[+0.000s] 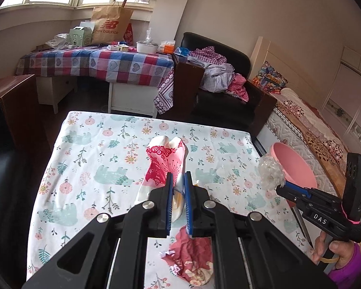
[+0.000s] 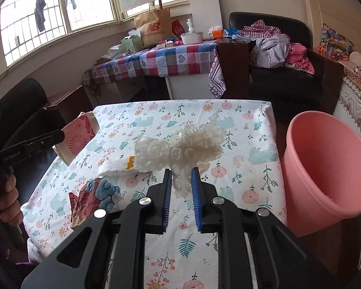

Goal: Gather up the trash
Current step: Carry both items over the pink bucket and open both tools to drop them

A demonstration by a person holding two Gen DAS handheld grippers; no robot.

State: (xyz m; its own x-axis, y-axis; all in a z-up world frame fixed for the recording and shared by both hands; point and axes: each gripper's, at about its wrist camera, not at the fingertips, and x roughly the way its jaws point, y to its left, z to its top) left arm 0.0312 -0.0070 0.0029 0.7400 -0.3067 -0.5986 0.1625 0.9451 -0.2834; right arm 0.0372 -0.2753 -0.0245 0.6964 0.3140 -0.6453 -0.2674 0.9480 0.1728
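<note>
My left gripper (image 1: 178, 180) is shut on a red-and-white patterned paper bag (image 1: 167, 161) and holds it above the floral table; the bag also shows in the right wrist view (image 2: 78, 137). My right gripper (image 2: 181, 175) is shut on a wad of clear bubble wrap (image 2: 182, 144), lifted over the table; the wad also shows in the left wrist view (image 1: 270, 173). A pink bin (image 2: 325, 175) stands just right of the table, also in the left wrist view (image 1: 296, 166). A crumpled red wrapper (image 1: 192, 257) lies on the cloth under my left gripper.
A white foam strip with a yellow end (image 2: 117, 166) lies on the floral tablecloth (image 2: 240, 168) beside the crumpled wrapper (image 2: 93, 197). A black armchair with clothes (image 2: 281, 55) and a checked cluttered table (image 2: 156, 60) stand behind. A bed (image 1: 313, 125) is at the right.
</note>
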